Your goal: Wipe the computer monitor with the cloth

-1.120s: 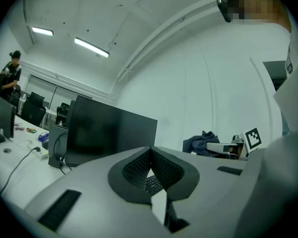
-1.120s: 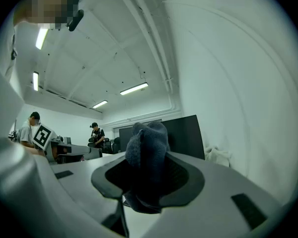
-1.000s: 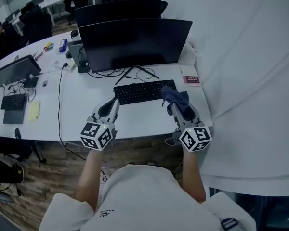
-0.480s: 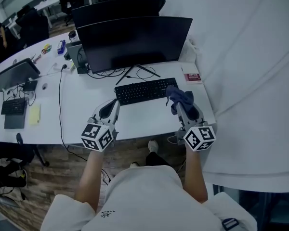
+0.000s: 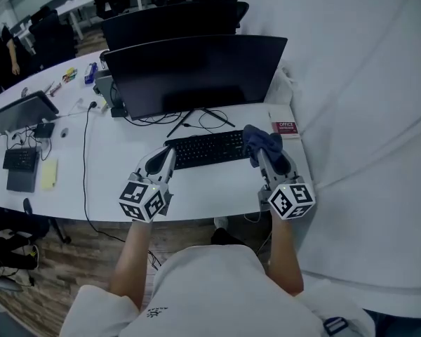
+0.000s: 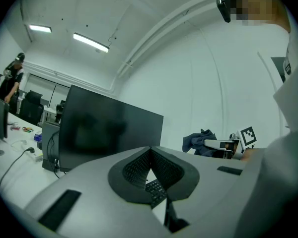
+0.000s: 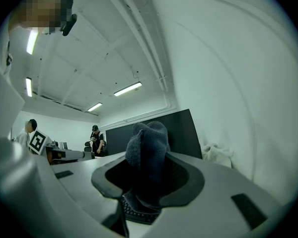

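1. Two grippers over the white desk [image 5: 112, 161]: the left gripper [image 5: 170, 150] pinched closed, empty.
2. The right gripper [image 5: 259, 153] clamps a crumpled dark-blue cloth [image 5: 261, 139] (bunched past its tips).
3. The wide black computer monitor [image 5: 196, 72] stands farther back, apart from the cloth.

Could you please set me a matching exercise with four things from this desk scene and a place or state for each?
1 cloth
2 keyboard
3 left gripper
4 monitor

A jaws together, empty
B upright at the back of the desk, screen dark
C clamped in the right gripper
D lying flat in front of the monitor

Pairs: 1-C, 2-D, 3-A, 4-B
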A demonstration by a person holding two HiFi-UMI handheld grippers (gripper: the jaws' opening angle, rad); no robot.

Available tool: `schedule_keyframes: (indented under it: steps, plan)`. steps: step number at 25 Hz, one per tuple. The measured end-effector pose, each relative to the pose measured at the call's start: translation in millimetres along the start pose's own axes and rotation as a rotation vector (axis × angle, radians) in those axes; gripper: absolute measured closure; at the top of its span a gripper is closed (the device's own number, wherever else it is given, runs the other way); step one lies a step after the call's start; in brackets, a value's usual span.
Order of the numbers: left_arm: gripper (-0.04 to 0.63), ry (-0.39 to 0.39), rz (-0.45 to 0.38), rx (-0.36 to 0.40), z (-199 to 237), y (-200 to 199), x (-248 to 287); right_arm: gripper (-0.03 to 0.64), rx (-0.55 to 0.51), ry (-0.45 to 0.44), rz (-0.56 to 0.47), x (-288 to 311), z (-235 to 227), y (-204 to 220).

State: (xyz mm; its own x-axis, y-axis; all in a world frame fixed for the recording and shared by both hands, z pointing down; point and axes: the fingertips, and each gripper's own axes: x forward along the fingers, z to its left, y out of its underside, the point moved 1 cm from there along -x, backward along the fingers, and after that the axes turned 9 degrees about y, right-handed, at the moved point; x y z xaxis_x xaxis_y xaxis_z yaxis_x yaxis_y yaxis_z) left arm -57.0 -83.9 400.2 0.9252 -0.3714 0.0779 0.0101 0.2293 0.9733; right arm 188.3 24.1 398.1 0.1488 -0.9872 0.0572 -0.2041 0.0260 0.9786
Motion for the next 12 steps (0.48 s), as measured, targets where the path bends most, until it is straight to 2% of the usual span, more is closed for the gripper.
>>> schedule_keyframes:
  steps: [7,12]
  plan:
    - [0.589,-0.007,0.003,0.002,8,-4,70,0.462,-0.011,0.000,0.029,51,-55,0]
    - [0.589,0.006,0.030,0.011,6,0,119,0.462,-0.053,0.031,0.091,90,-106,19]
